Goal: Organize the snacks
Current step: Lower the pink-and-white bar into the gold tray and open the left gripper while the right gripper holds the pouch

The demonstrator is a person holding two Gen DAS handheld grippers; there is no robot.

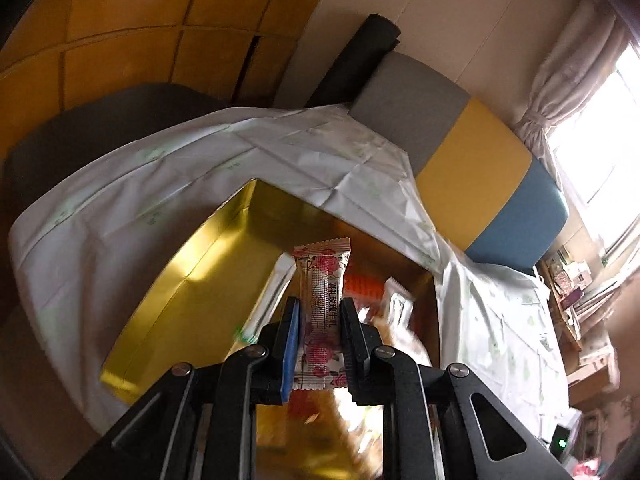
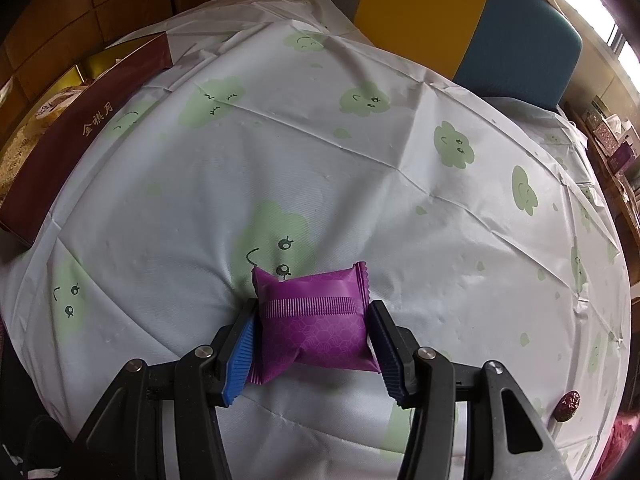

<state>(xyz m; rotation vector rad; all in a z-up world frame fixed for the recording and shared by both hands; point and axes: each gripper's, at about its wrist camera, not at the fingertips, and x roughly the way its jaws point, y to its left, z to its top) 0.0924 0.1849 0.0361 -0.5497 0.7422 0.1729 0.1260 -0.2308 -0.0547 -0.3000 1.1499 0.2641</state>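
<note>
My left gripper (image 1: 320, 309) is shut on a slim white snack bar (image 1: 322, 272) printed with pink roses, held upright between the pads. It hangs over an open box with a gold lining (image 1: 192, 264). An orange packet (image 1: 362, 286) and a white packet (image 1: 396, 304) lie blurred inside the box. In the right wrist view, a purple snack packet (image 2: 316, 320) rests on the tablecloth (image 2: 320, 140), and my right gripper (image 2: 313, 309) is shut on its two sides. The same box shows its dark red wall (image 2: 80, 120) at the far left.
A small dark red wrapped candy (image 2: 568, 405) lies near the table's right edge. A bench with grey, yellow and blue cushions (image 1: 472, 168) runs behind the table. Cluttered shelves (image 1: 572, 280) stand at the right under a bright window.
</note>
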